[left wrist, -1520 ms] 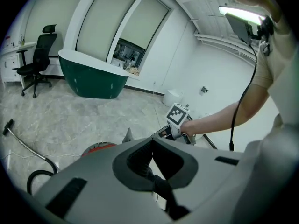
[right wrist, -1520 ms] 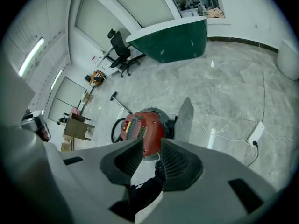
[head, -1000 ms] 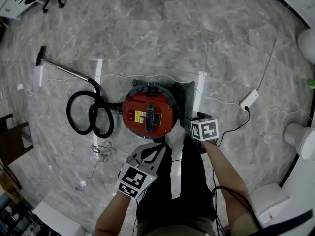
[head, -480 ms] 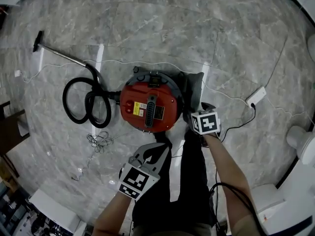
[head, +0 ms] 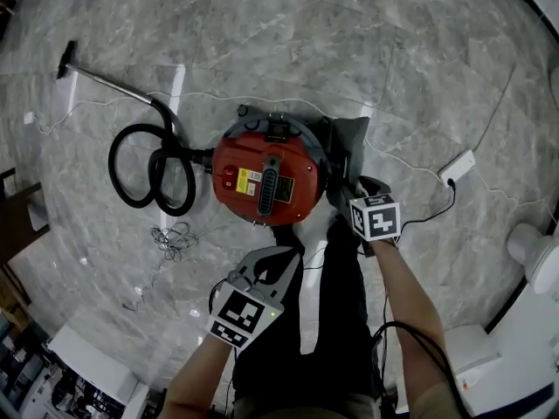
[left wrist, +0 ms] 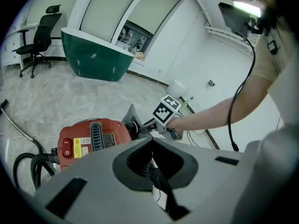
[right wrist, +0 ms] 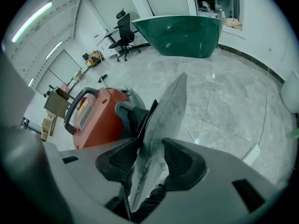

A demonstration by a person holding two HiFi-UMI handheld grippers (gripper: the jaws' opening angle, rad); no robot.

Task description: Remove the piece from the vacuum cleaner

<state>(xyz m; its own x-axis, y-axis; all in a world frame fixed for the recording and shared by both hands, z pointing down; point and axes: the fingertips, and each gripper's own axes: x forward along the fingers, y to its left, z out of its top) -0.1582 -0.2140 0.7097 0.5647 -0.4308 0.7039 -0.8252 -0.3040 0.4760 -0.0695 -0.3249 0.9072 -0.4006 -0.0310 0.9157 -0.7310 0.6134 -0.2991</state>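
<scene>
Right gripper [right wrist: 150, 143] has just been closing, and now it is pinching the piece [right wrist: 163, 120], pads pressed on both faces low down near its bottom edge. Left gripper [left wrist: 150, 141] is pressed together with nothing in it. It hangs at lower centre of the head view, apart from the vacuum cleaner [head: 271, 177].

Here's my worry: the pinch sits on a thin edge, so a sideways tug could let the piece slide out of the pads. It also looks seated on a black collar [right wrist: 133, 118] on the machine's side. With nothing bracing the red body, I judge a hard pull may drag the whole vacuum cleaner across the floor [head: 419, 77] rather than free the piece. The hose [head: 153, 168] at the left could snag if that happens.

The piece is flat and grey with a dusty, speckled surface, and tapers to a point. In the head view it stands just right of the red body, a little right of frame centre. In the right gripper view it's edge-on, dead centre.
</scene>
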